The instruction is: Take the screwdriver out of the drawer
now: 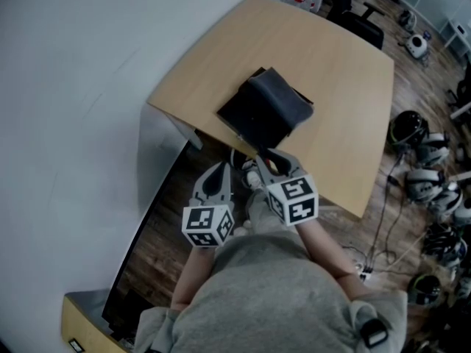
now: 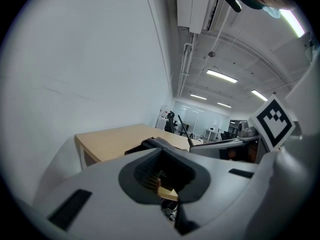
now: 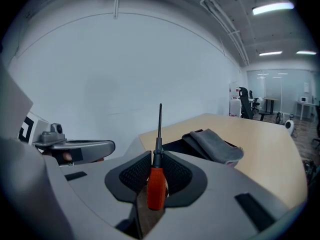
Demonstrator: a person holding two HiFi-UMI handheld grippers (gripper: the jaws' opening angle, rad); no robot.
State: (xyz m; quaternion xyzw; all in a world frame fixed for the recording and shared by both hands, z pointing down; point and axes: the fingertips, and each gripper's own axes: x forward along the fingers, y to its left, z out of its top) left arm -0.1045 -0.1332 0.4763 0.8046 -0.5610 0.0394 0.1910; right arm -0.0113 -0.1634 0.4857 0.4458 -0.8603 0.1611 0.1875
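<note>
Red-handled, the screwdriver (image 3: 156, 186) sits clamped between the jaws of the right gripper (image 3: 153, 160). Its handle is pinched by the dark ribbed pads and its thin black shaft stands out past the fingertips, pointing away from the camera. In the head view this gripper hangs just off the near edge of the wooden table (image 1: 346, 72). On the table, just beyond the tool's tip, a dark box (image 1: 254, 116) lies with a grey cloth (image 3: 216, 145) draped over it; the screwdriver is outside the box and clear of it. Close beside it, the left gripper (image 2: 162, 180) has its jaws slightly apart, with nothing between them.
</note>
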